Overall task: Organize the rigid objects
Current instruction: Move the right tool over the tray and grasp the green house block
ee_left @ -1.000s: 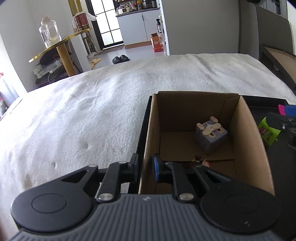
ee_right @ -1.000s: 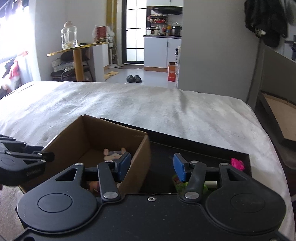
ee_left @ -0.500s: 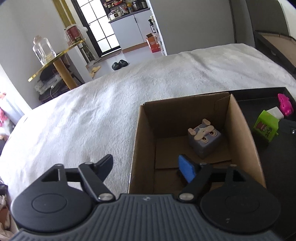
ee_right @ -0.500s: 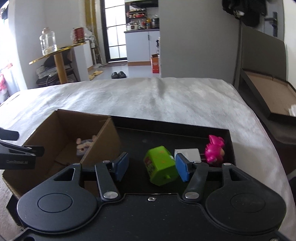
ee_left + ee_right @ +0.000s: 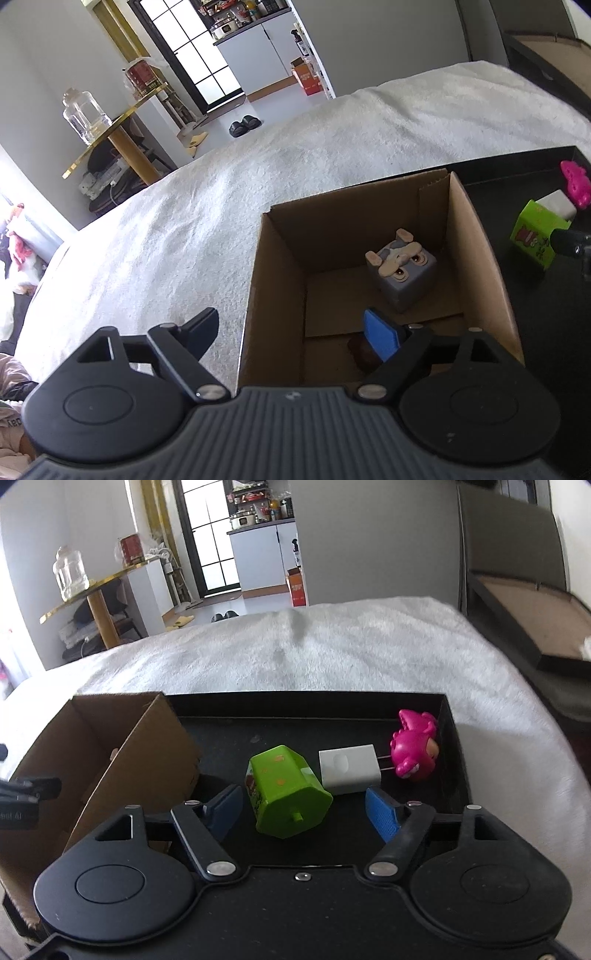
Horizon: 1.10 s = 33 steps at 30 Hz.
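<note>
Over the black tray on the bed, the right hand-held gripper hangs spread around the green toy; a white charger lies just beside. The left hand-held gripper gapes empty, straddling the cardboard box wall; a grey cube figure sits inside.

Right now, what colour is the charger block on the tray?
White charger block, clearest in the right wrist view.
</note>
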Motion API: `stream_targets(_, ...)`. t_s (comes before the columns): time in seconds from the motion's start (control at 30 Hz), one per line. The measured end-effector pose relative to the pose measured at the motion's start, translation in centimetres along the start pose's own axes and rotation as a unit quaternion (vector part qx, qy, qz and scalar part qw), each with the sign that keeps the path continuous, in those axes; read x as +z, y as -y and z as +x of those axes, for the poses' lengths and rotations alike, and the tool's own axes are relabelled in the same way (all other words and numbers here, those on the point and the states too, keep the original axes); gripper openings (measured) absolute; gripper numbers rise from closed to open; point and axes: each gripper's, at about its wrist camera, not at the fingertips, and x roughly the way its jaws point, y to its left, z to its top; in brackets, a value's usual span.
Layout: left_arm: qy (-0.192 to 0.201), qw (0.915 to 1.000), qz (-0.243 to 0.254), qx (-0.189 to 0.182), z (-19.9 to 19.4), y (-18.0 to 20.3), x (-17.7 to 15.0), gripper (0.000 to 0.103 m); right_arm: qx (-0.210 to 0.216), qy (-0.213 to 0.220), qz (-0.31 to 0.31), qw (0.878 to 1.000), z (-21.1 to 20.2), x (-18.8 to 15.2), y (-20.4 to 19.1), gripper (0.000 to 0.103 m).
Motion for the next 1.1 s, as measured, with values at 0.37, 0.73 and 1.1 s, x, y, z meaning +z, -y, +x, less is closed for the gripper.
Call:
stream_targets(0.37, -0.014, 0.9995, 0.021, 0.019, 0.8, 1.6, 0.2, 0.086, 0.028, -0.02, 0.024, 0.999, 2.8, -0.5, 1.2, 0.073)
stream_targets(0.73, -0.022, 0.9989, 0.035, 0.022, 1.0, 2.4, 0.0, 0.086, 0.055, -0.018, 0.028, 0.998, 4.2, -1.0, 0.9, 0.057)
stream_targets(1.1, -0.016, 0.9994, 0.023, 0.017, 0.6, 1.8, -0.2, 0.087, 0.039, -0.038, 0.051, 0.997, 2.4, -1.7, 1.3, 0.054)
